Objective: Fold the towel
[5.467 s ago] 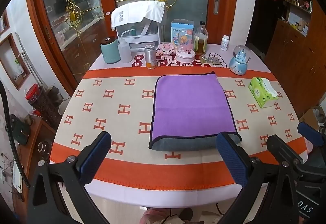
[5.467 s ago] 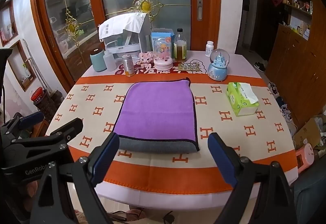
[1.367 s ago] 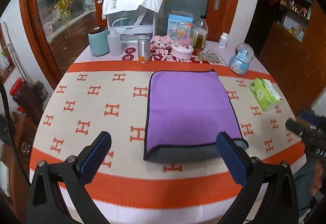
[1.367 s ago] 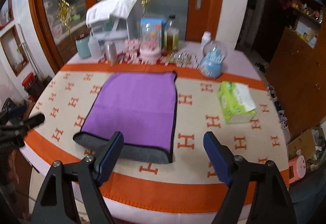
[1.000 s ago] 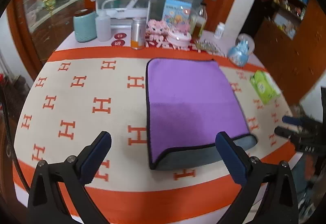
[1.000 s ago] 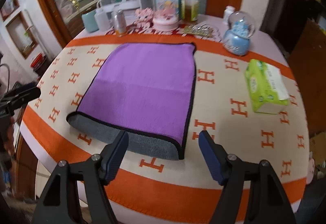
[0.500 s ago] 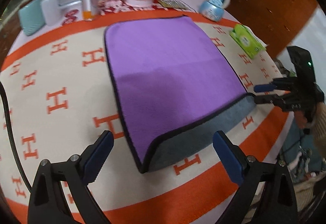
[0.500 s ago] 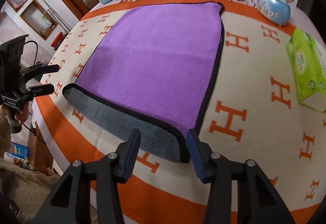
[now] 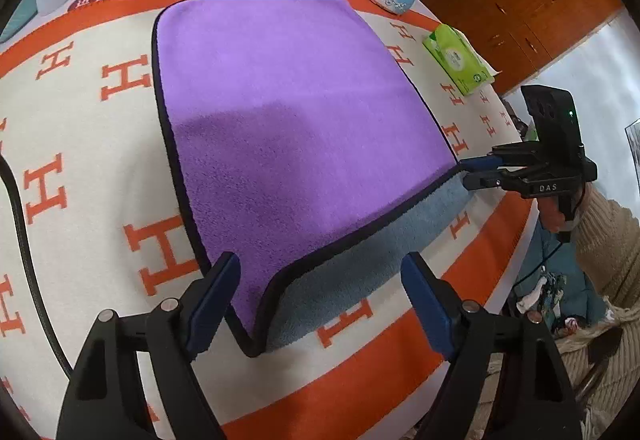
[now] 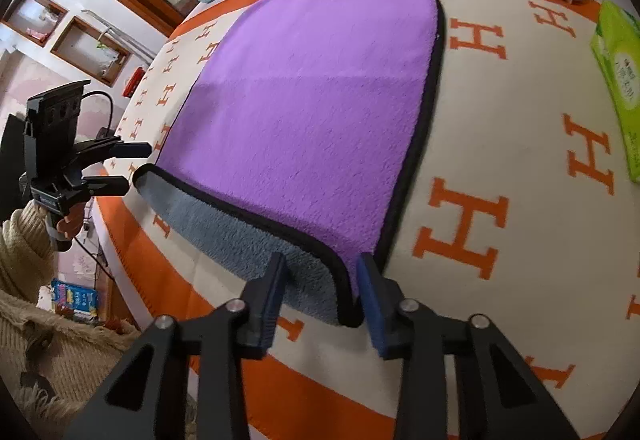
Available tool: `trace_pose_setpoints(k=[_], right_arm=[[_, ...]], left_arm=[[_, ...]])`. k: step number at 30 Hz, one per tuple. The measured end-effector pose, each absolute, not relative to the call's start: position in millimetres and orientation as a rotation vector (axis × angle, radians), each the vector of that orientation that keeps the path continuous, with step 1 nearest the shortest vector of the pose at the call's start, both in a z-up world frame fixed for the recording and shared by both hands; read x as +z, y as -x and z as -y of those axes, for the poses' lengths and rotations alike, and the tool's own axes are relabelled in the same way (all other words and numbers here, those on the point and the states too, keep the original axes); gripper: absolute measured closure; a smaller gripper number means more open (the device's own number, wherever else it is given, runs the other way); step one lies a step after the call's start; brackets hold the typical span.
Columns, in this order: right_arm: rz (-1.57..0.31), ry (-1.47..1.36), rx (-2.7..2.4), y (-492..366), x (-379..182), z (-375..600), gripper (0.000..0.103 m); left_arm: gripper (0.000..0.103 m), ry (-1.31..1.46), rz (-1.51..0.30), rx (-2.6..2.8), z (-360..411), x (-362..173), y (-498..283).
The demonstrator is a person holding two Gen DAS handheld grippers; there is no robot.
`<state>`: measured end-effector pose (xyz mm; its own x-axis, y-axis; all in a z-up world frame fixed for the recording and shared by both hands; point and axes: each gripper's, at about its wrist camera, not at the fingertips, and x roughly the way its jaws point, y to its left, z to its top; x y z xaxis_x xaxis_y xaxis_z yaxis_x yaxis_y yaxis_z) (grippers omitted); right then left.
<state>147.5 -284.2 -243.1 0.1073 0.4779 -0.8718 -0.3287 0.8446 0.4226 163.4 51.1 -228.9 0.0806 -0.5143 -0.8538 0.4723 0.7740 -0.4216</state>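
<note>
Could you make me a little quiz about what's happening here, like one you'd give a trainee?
1. True or false: the left tool is clamped shut.
2. What lies to the right of the towel? A) a green tissue pack B) a book C) a plate
3. Fill in: the fingers of the right tool sit on either side of one near ____ of the towel.

Key: 1 false, its fingers stand wide apart; 2 A; 3 corner.
</note>
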Motion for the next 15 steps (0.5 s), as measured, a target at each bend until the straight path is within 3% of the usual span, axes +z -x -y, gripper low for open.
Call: trace_pose_setpoints(k=[15], right_arm=[[-1.346,-0.147,0.635,-147.0,-245.0,291.1,0.089]], left_arm=[[0.038,0.008,-1.369,-0.767,-47.9,-237.3,-162.0]])
